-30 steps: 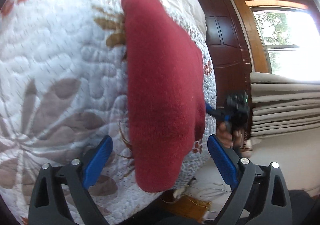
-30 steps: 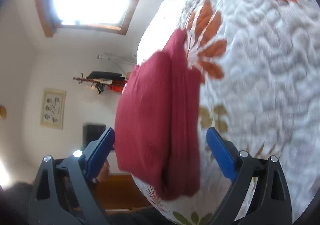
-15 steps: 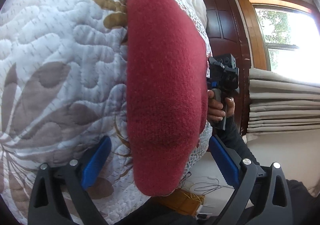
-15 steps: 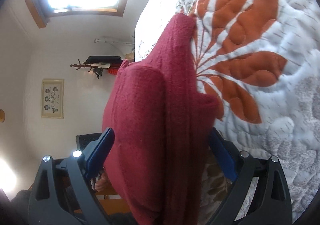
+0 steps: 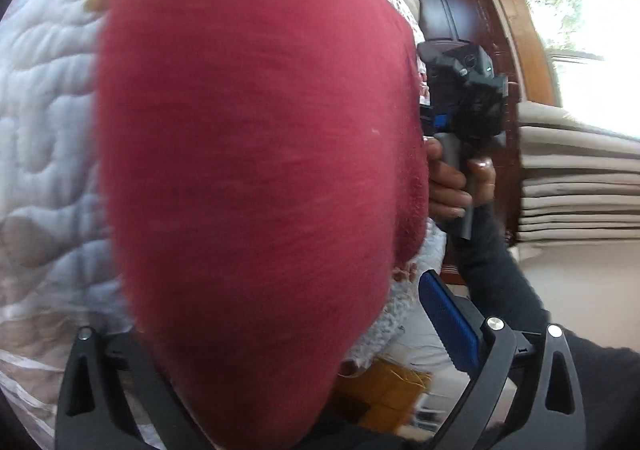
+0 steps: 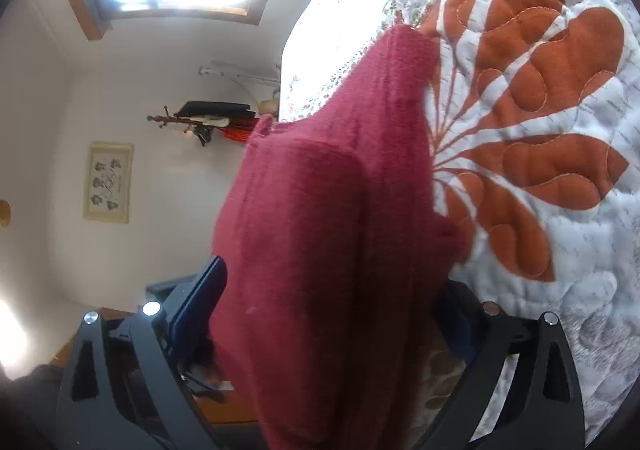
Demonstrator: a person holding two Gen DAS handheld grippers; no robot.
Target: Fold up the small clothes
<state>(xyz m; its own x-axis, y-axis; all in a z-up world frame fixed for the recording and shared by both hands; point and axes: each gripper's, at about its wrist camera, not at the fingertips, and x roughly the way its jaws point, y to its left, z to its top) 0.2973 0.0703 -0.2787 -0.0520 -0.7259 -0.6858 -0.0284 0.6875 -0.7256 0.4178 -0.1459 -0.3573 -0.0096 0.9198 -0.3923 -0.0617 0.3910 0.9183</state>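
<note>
— On the quilted bedspread [image 6: 560, 210], what lies there?

— A dark red knitted garment [image 6: 332, 230], folded into a long narrow bundle near the bed's edge. In the left wrist view it fills most of the picture, blurred.

— And the grippers?

— The right gripper [image 6: 340, 310] has its jaws spread wide, one blue pad either side of the garment's near end; the cloth sits between them, and the pads are not pressed in. The left gripper [image 5: 288, 314] is at the bundle's other end. Its right blue pad [image 5: 448, 318] stands clear of the cloth; the left finger is hidden behind the red knit, so the jaws look open, straddling the garment.

— Anything of the person?

— In the left wrist view a hand [image 5: 452, 182] in a dark sleeve [image 5: 500, 282] holds the right gripper's handle beyond the garment.

— Around the bed?

— A dark wooden door [image 5: 452, 2], a wood-framed window [image 5: 580, 50], pale folded curtains [image 5: 580, 186]. On the other side, a white wall with a framed picture [image 6: 108, 182] and a coat rack [image 6: 208, 122].
</note>
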